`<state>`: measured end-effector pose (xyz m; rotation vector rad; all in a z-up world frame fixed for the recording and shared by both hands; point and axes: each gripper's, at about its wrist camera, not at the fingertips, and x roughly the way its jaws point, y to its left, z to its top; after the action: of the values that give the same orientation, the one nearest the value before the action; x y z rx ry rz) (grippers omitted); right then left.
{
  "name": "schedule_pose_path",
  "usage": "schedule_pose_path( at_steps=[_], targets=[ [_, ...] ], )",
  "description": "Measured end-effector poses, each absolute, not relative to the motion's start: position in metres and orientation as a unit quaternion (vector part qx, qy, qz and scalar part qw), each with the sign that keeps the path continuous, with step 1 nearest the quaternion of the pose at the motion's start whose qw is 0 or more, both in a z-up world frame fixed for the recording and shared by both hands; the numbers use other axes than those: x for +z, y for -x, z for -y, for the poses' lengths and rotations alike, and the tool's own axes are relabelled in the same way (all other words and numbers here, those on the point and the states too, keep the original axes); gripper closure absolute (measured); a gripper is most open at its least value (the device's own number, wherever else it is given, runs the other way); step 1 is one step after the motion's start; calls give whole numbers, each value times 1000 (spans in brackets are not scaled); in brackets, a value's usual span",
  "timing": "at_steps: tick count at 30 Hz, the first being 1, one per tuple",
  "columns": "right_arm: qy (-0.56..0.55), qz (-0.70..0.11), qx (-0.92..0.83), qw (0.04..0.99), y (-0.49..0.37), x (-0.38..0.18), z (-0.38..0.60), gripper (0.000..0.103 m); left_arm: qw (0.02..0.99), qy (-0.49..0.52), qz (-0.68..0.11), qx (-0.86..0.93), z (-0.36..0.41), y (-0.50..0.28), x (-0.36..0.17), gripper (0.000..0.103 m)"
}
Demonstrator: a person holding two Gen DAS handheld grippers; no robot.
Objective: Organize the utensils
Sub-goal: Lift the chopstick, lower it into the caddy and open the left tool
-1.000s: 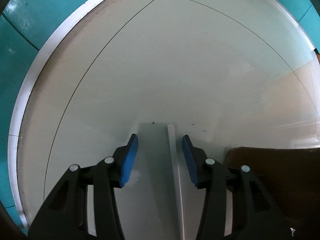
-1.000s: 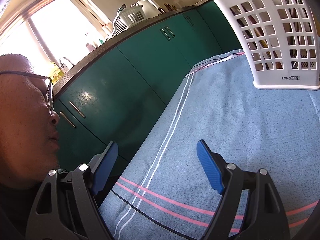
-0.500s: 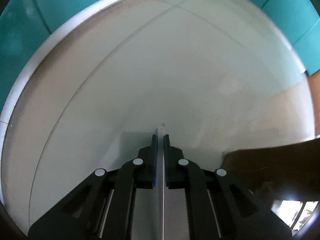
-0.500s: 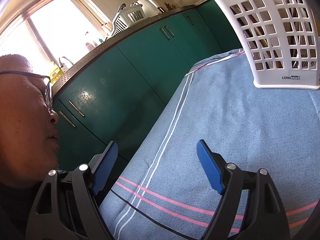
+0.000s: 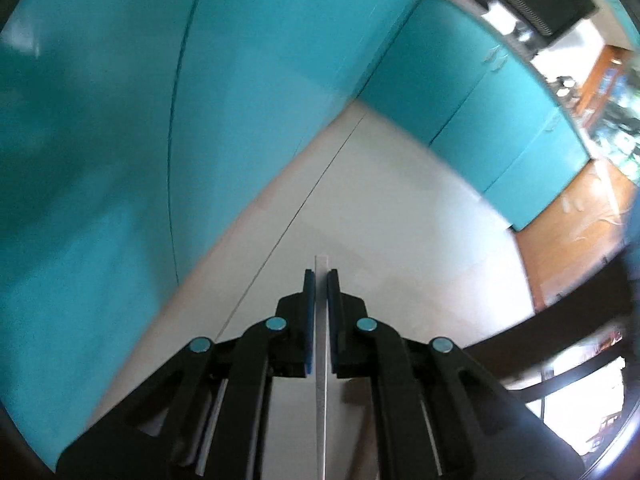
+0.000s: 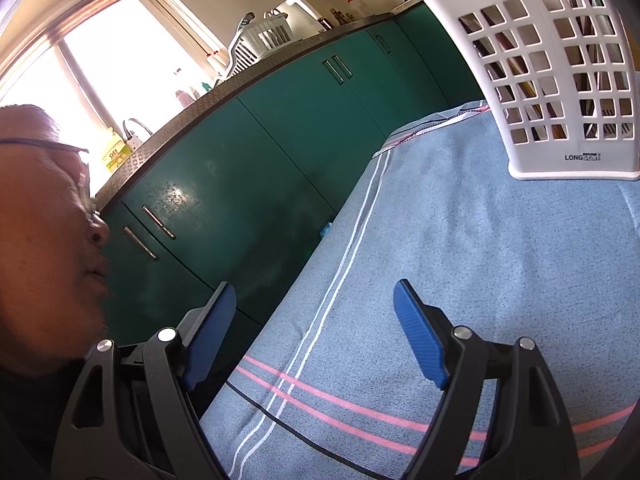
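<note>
In the left wrist view my left gripper (image 5: 321, 276) is shut on a thin, flat silver utensil (image 5: 321, 380). Its narrow end pokes out just past the blue pads (image 5: 307, 320). It hangs in the air above a pale floor (image 5: 380, 200); what kind of utensil it is cannot be told. In the right wrist view my right gripper (image 6: 314, 292) stands open with nothing between its fingers, low over a blue striped cloth (image 6: 480, 260) on a table. A white slotted basket (image 6: 560, 80) stands on the cloth at the far right.
Teal cabinet doors (image 5: 120, 120) fill the left and back of the left wrist view, with a dark table edge (image 5: 560, 320) at the right. Beside the cloth run dark green cabinets (image 6: 260, 160) under a worktop. A person's head (image 6: 40, 220) is close at the left.
The left gripper closed on the thin metal utensil that lay on the pale floor and rose with it, tilting up towards the cabinets. The right gripper has not moved.
</note>
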<state>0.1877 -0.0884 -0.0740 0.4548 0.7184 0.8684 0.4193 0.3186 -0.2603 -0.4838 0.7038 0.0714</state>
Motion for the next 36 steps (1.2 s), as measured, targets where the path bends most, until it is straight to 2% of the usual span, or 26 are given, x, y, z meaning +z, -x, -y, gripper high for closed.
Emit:
schedule_pose_path(
  at_steps=[6,10,12,18,22,26,36],
  targets=[
    [-216,-325,413,823,-183,-71,91,24,960,152,-235,12,-301,-371,-95,98],
    [-214,-316,416,825,-179,-68,91,24,983,115,-146,1,-298,-313,55,98],
    [-214,-307,416,829,-176,-66,92,24,990,92,-109,-18,-270,-279,127,98],
    [-215,-296,413,834,-150,-48,110,24,990,74,-54,-106,-201,-225,261,98],
    [-185,-265,413,852,-112,-25,134,22,982,74,-32,-169,-125,-208,302,98],
    [-169,-261,398,863,-81,-23,166,21,974,64,-21,-216,-47,-213,310,98],
    [-197,-244,378,871,-62,-35,220,21,971,73,-66,-218,62,-287,232,98]
  ],
)
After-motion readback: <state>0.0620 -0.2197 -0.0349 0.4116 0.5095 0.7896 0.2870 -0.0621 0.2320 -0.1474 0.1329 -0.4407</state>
